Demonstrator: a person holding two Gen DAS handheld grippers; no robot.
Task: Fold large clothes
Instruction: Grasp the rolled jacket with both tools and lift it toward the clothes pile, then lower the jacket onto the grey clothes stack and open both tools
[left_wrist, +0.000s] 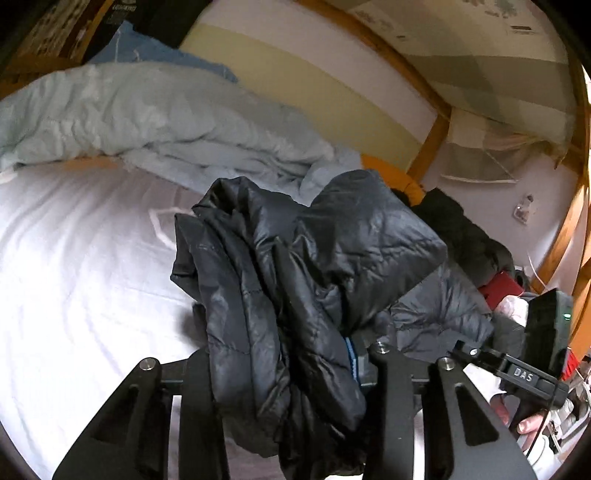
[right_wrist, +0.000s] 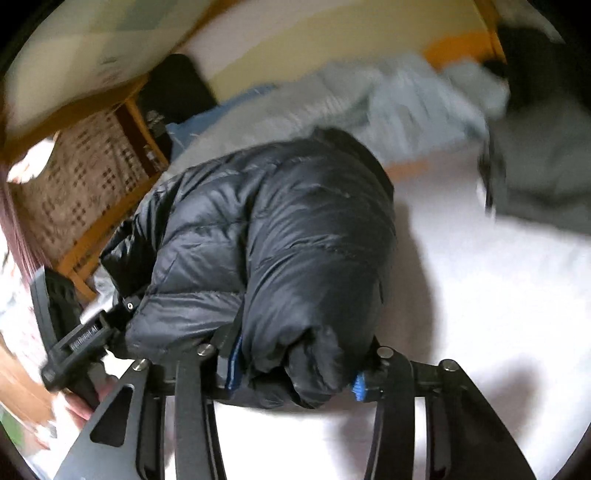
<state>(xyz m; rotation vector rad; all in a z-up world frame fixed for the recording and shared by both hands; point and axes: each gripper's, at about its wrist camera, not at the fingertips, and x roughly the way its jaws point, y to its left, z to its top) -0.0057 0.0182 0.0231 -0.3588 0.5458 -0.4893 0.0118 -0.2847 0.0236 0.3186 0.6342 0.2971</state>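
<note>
A black puffer jacket (left_wrist: 332, 258) hangs bunched above the white bed sheet (left_wrist: 74, 277). My left gripper (left_wrist: 288, 373) is shut on a thick fold of it, and the padding bulges out between the two fingers. In the right wrist view the same jacket (right_wrist: 277, 221) fills the middle, and my right gripper (right_wrist: 295, 365) is shut on another fold, its blue pads pressing into the fabric. The right gripper's body (left_wrist: 517, 373) shows at the right edge of the left view, held by a hand (left_wrist: 528, 424). The left gripper's body (right_wrist: 74, 350) shows at the left of the right view.
A crumpled light blue duvet (left_wrist: 129, 118) lies along the far side of the bed. A wooden bed frame (left_wrist: 432, 144) rises behind it. Dark clothes (left_wrist: 461, 229) and a red item (left_wrist: 502, 288) are piled at the right. A grey garment (right_wrist: 546, 177) lies on the sheet.
</note>
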